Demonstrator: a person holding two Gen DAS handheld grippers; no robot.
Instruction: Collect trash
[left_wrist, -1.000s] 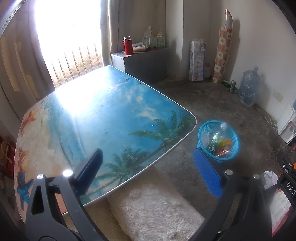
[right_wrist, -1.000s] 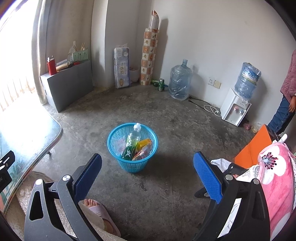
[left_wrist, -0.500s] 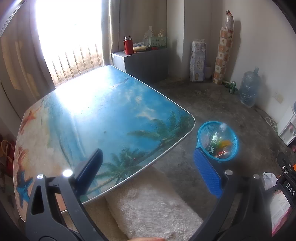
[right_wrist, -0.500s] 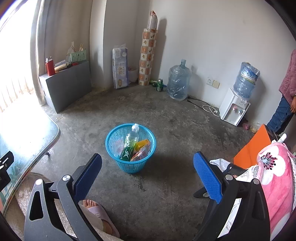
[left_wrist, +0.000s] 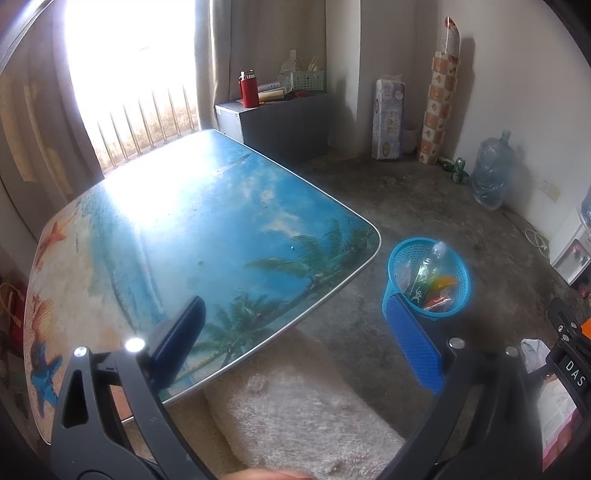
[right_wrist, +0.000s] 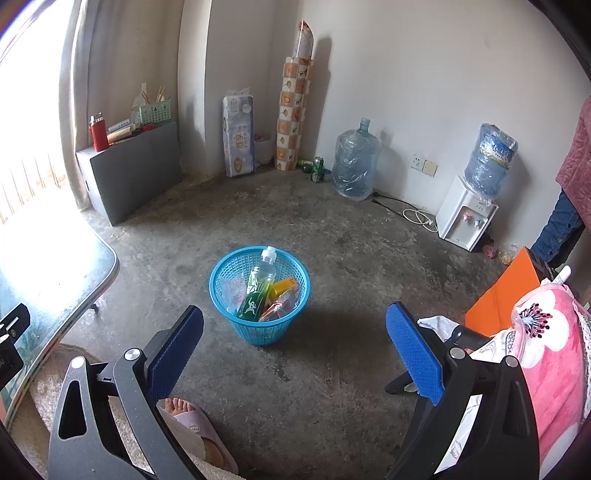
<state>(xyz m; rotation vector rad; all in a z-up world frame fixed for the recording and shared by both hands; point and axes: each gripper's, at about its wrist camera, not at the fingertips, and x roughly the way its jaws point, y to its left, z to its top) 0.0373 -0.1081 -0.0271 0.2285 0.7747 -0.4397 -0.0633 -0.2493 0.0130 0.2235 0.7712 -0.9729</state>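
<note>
A blue plastic basket (right_wrist: 236, 328) stands on the concrete floor, holding a clear bottle with a green label (right_wrist: 258, 284) and several bright wrappers (right_wrist: 282, 297). The same basket (left_wrist: 400, 254) shows right of the table in the left wrist view. My right gripper (right_wrist: 295, 349) is open and empty, hanging just short of the basket. My left gripper (left_wrist: 295, 339) is open too, over the near edge of the beach-print table (left_wrist: 177, 221), with nothing between its fingers.
A fluffy rug (left_wrist: 306, 413) lies below the table edge. A person's foot in a pink slipper (right_wrist: 195, 424) is near my right gripper. Water jugs (right_wrist: 354, 166), a dispenser (right_wrist: 465, 214), a grey cabinet (right_wrist: 136, 170), a pink blanket (right_wrist: 554, 350) and another person (right_wrist: 569, 206) line the room's edges.
Both views have shifted slightly: the basket has slid a little left and down in the right wrist view. Both grippers remain open.
</note>
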